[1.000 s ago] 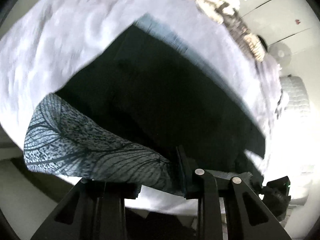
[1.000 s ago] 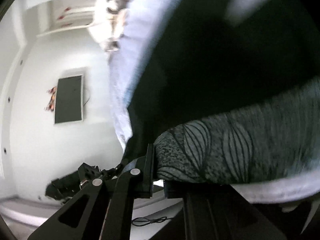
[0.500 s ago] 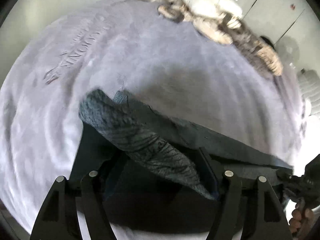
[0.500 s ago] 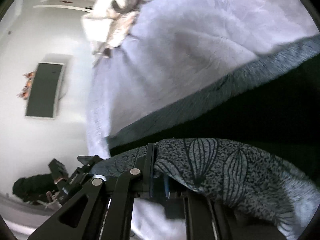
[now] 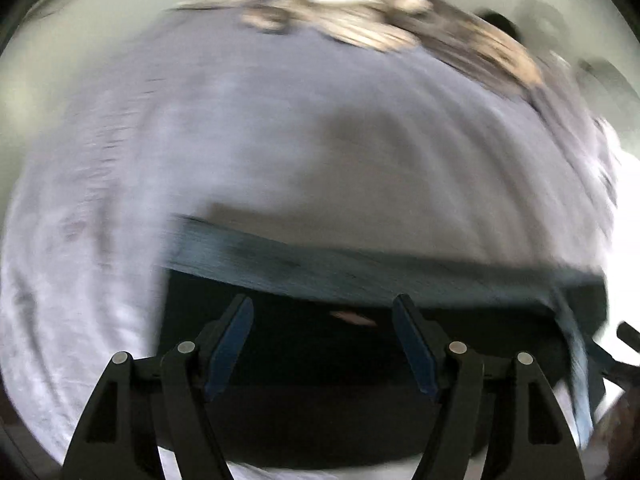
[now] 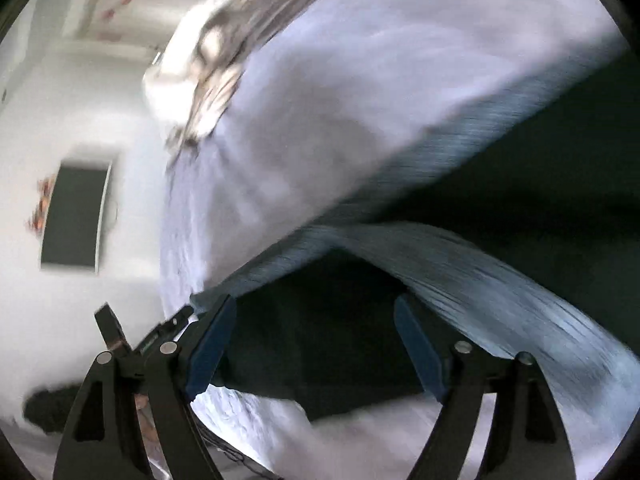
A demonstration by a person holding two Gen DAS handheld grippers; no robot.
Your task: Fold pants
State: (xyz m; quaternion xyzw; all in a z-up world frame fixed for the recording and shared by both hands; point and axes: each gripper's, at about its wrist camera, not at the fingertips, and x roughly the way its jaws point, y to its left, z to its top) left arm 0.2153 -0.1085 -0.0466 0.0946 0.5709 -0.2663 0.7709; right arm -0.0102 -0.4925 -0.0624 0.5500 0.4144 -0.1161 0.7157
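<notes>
Pants (image 5: pixel 360 360) laid on bed (image 5: pixel 280 140), both sets of jaws apart, nothing clamped.
Left gripper (image 5: pixel 322 312) is held over the dark cloth, jaws apart and empty; a grey patterned band (image 5: pixel 320 264) is seen along the far edge. Right gripper (image 6: pixel 314 312) jaws are opening, pads clear of cloth, with dark cloth below and a patterned strip (image 6: pixel 500 288) just beside the right pad. Both views are motion-blurred.
</notes>
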